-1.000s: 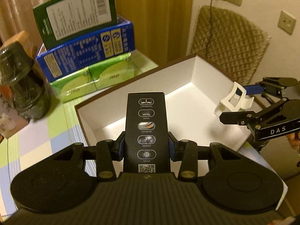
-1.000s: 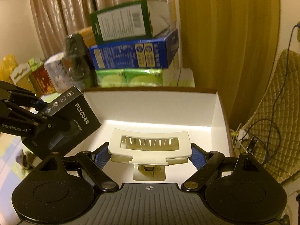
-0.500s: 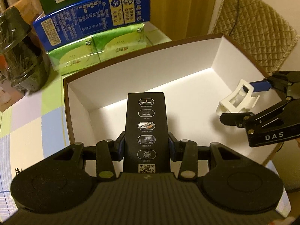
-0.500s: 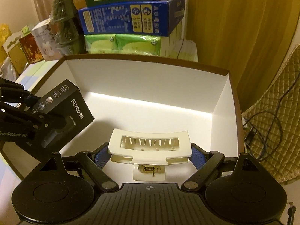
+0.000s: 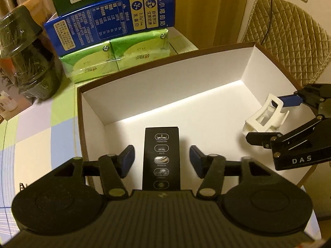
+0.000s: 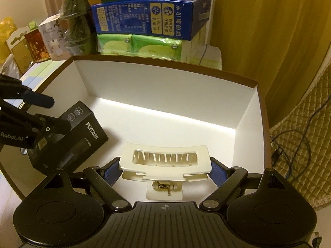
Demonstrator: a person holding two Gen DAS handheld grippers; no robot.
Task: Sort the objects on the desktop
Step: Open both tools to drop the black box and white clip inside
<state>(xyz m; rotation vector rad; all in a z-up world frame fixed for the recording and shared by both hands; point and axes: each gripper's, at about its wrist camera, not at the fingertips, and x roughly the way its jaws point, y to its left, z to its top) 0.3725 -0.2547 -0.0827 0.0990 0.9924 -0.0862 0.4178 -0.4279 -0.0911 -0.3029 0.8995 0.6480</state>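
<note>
Looking down from the left wrist, the left gripper [image 5: 161,158] hangs over the near left part of the white storage box [image 5: 165,78], its blue pads [image 5: 127,161] standing clear on either side of the black carton [image 5: 161,157] — the jaws have just been opening, and a gap shows between each pad and the carton's sides. The carton's long axis runs straight away from the camera toward the box's far wall, its icon-printed face up; whether its base rests on the box floor cannot be told from here. At the right edge the right gripper [image 5: 266,119] reaches in over the box's right side, clamped on a white hair claw clip [image 5: 264,117]. Behind the box stand green tissue packs [image 5: 115,60] with a blue carton [image 5: 111,22] stacked on them, and a dark jar [image 5: 24,57] to the left. From the right wrist, the right gripper [image 6: 163,171] has its pads pressed on both ends of the clip [image 6: 164,163], jaws spread wide around it; the clip's long axis lies crosswise, from pad to pad, with its slotted back facing up and its spring hinge toward the camera, above the box floor [image 6: 175,124]. At left the black carton [image 6: 82,132] sits tilted inside the box — the left gripper [image 6: 44,113] straddles it, pads off its sides.
</note>
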